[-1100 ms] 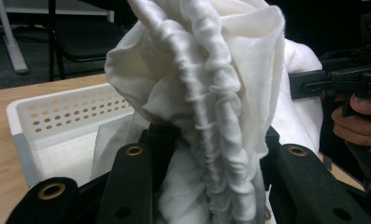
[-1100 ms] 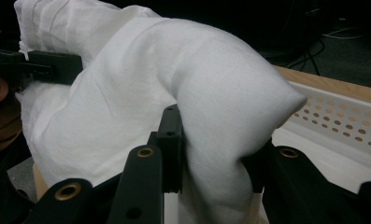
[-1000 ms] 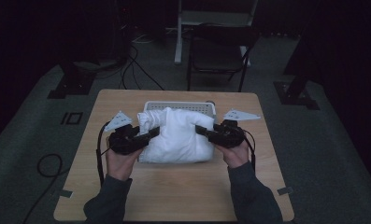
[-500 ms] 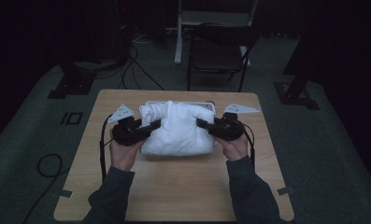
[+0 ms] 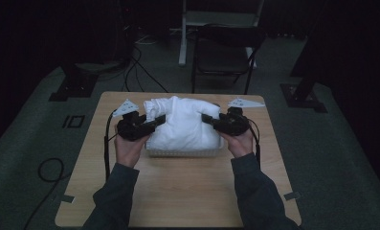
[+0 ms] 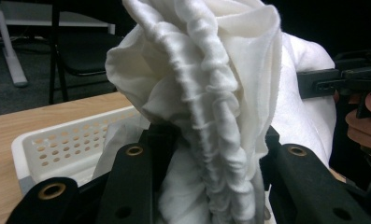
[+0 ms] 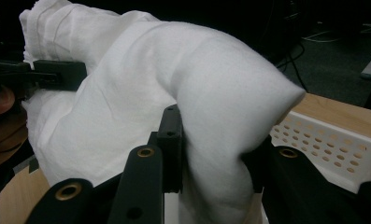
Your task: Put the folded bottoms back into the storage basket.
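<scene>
White cloth [image 5: 184, 123], clamped by both grippers' jaws, apparently hides most of the basket [image 5: 183, 153].

Dark grey-blue long sleeves [image 5: 115, 199] at lower left and lower right of high view. Left tool [image 5: 155, 120] and right tool [image 5: 208, 119] black, blocky. Pale grey three-cornered plate [image 5: 126, 107] atop each, upper edge of the black bodies. Thin black cable [image 5: 106, 148] trailing from each. Jaw arms matte black in both gripper views, brass-ringed holes [image 6: 134, 150] along lower frame.
</scene>
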A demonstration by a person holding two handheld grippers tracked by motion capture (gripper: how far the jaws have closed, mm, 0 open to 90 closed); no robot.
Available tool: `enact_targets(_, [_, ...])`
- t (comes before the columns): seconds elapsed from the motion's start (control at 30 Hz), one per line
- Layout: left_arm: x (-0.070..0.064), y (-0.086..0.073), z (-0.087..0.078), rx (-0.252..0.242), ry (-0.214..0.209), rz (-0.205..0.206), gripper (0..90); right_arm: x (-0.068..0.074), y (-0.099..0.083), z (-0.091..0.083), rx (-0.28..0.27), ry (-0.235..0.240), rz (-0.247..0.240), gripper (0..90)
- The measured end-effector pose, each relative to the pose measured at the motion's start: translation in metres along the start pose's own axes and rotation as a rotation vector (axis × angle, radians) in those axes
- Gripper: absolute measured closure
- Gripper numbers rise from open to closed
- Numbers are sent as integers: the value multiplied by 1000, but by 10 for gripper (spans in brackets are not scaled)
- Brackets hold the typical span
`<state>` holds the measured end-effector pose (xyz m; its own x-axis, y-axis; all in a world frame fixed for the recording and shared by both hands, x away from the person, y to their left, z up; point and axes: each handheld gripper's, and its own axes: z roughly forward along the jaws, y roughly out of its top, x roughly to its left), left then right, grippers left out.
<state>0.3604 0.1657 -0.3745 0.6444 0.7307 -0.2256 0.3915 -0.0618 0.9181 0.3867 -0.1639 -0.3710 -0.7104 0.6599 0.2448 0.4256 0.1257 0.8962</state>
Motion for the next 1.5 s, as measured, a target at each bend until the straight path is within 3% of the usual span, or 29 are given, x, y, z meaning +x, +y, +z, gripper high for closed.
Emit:
enact_targets(0.6, [21, 0, 18, 4, 19, -45, 628, -13, 8, 18, 14, -23, -1, 690])
enact_targets(1.17, [33, 3, 29, 9, 31, -55, 628, -21, 13, 30, 16, -42, -1, 691])
enact_targets(1.5, [43, 1, 43, 25, 39, -69, 628, -31, 10, 39, 25, -54, 23, 691])
